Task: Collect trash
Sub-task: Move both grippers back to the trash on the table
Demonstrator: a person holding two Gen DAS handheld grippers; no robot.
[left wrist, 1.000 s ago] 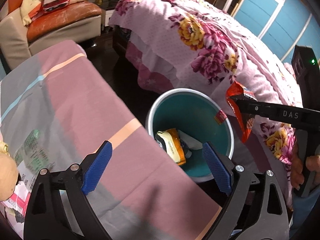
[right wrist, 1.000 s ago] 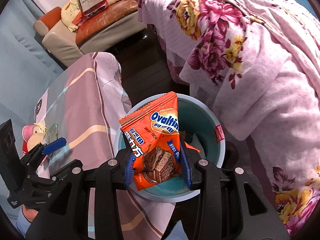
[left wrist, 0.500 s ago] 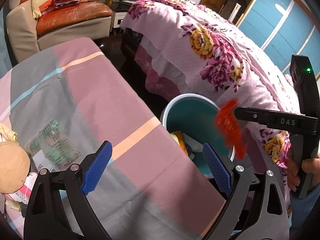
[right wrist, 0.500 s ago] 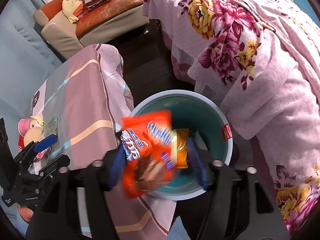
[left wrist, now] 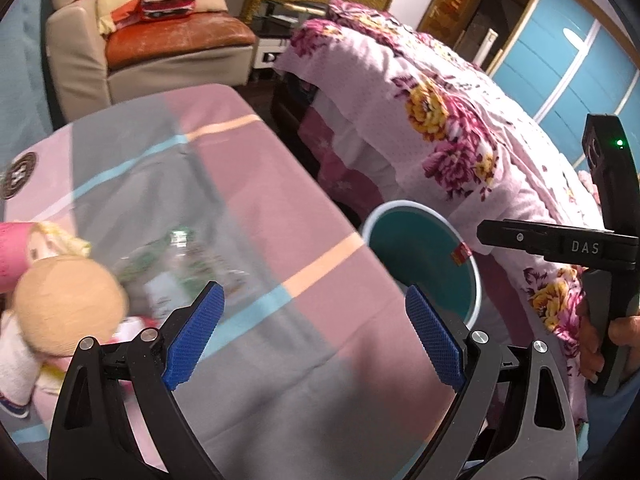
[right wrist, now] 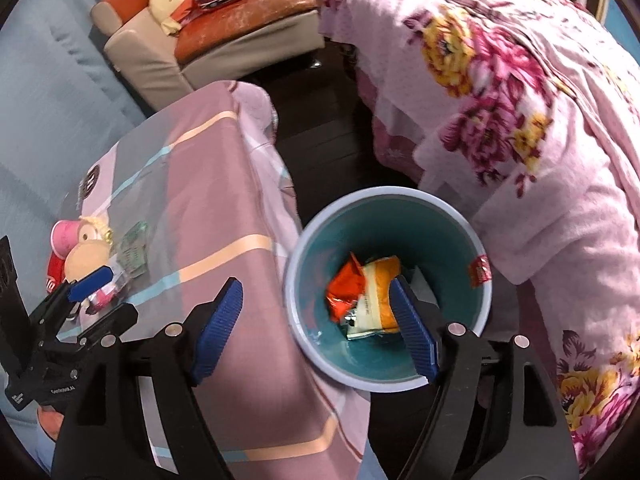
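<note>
A teal bin (right wrist: 472, 312) with a pale rim stands on the floor between the table and the bed; it shows in the left wrist view too, bin (left wrist: 424, 256). Inside lie an orange snack wrapper (right wrist: 344, 288) and a yellow-and-white wrapper (right wrist: 378, 296). My right gripper (right wrist: 316, 328) hangs above the bin's near rim, jaws still opening, nothing between them. My left gripper (left wrist: 316, 340) stands open and empty over the table (left wrist: 256, 184). A clear green-printed wrapper (left wrist: 180, 264) lies on the table just beyond it.
A doll (left wrist: 60, 300) with a tan head and pink hat sits at the table's left, beside more scraps. A floral-covered bed (right wrist: 520, 100) flanks the bin on the right. An armchair (left wrist: 160, 48) stands at the back. The dark floor (right wrist: 328, 152) runs between table and bed.
My right gripper let go of the orange wrapper, which fell into the bin, and its jaws spread. My left gripper swung left from the bin toward the doll and the clear wrapper.
</note>
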